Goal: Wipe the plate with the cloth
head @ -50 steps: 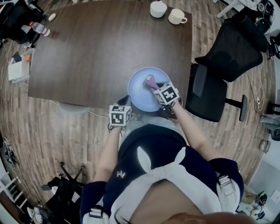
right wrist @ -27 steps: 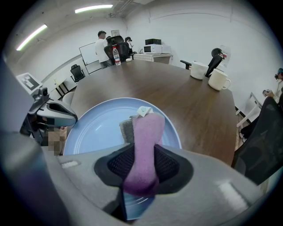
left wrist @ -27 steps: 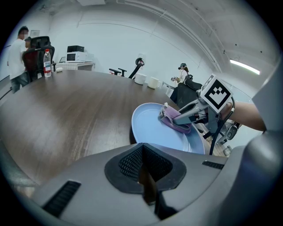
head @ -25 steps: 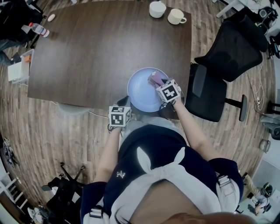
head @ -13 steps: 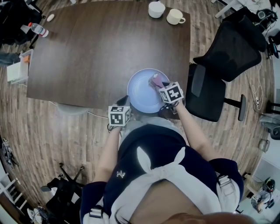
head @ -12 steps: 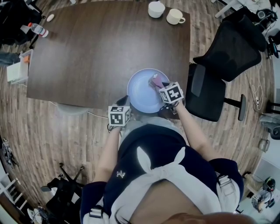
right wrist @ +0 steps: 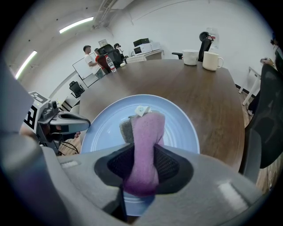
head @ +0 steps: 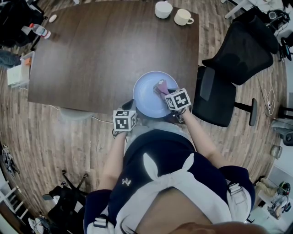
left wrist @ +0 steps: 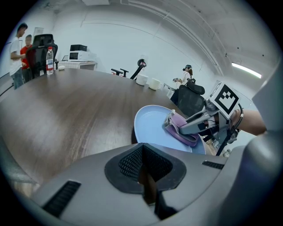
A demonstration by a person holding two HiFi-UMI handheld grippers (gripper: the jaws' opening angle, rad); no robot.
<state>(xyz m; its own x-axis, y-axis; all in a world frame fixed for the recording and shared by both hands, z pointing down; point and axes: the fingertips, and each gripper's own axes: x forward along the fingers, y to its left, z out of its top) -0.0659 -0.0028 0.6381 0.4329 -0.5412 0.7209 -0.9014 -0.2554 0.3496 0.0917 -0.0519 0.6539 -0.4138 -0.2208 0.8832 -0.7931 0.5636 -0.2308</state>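
Right now, the right claw (right wrist: 142,170) is clenched on the cloth (right wrist: 146,132), a pink folded pad with a grey layer and a white tag at its far end. The pad fills the gap between the jaws and sticks out past the tips, so fabric rather than claw meets the plate (right wrist: 104,128). That looks like the reason for the grip.

- Cloth lies flat against the pale blue plate. From the head view it sits just off centre, toward 1 o'clock.
- Right claw comes in over the plate's rim from about 5 o'clock and is tilted steeply down. I read that as pressing the pad onto the surface, mid-wipe.
- Left claw (left wrist: 143,176) has its jaws closed together, with nothing between them. It sits at about 7 o'clock of the plate, tips just beside the rim. Whether they touch it I cannot tell. My guess is that it is parked there to stop the plate sliding.
- Plate sits at the near edge of the dark wooden counter (head: 114,50), around 5 o'clock on its top, close to the person.
- Two cups (head: 164,9) stand well apart at the counter's 1 o'clock corner, out of the way.
- Bare blue shows toward 9 o'clock of the plate, likely not yet covered.
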